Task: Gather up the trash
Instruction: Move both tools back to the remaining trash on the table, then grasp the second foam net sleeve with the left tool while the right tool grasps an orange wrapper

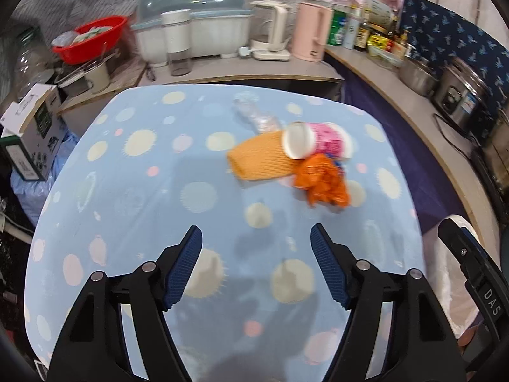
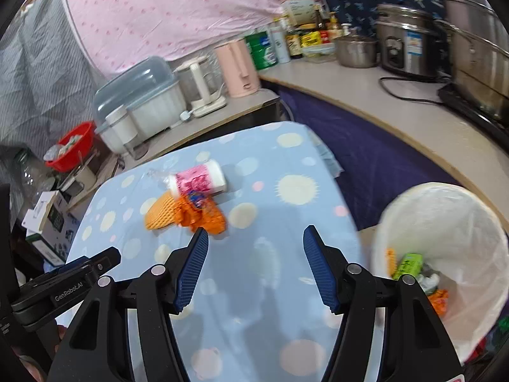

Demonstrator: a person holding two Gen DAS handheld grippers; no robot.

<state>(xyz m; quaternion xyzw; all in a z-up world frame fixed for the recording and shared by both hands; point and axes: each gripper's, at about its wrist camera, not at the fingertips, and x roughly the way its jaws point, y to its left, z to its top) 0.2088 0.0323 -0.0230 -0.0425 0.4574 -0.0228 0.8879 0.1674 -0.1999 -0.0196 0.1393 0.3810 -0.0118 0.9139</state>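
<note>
Hovering over the blue spotted worktop (image 1: 127, 197), both claws are wide open and hold nothing — the left claw (image 1: 256, 238) sits low in its view, the right claw (image 2: 255, 238) low in its own.

What trash is left lies in one small heap, right of centre in the left view and left of centre in the right view. A pink cup (image 1: 321, 141) lies on its side, touching an orange foam net (image 1: 259, 160) and a crumpled orange wrapper (image 1: 323, 183); a clear crushed bottle (image 1: 254, 116) lies just behind them. Both views are somewhat blurred, so finer detail is hard to tell.

At the right edge of the right view stands the bin (image 2: 470, 210), lined in white, beside the worktop and already holding a green pack (image 2: 408, 264) and orange scraps. By that, collecting looks partly done, and the step in hand seems to be the reach for the next piece.

The wrapper lies nearest the right claw — just above its left fingertip in the frame. A likely next move is to lower onto it, close, and carry it rightward to the bin.
</note>
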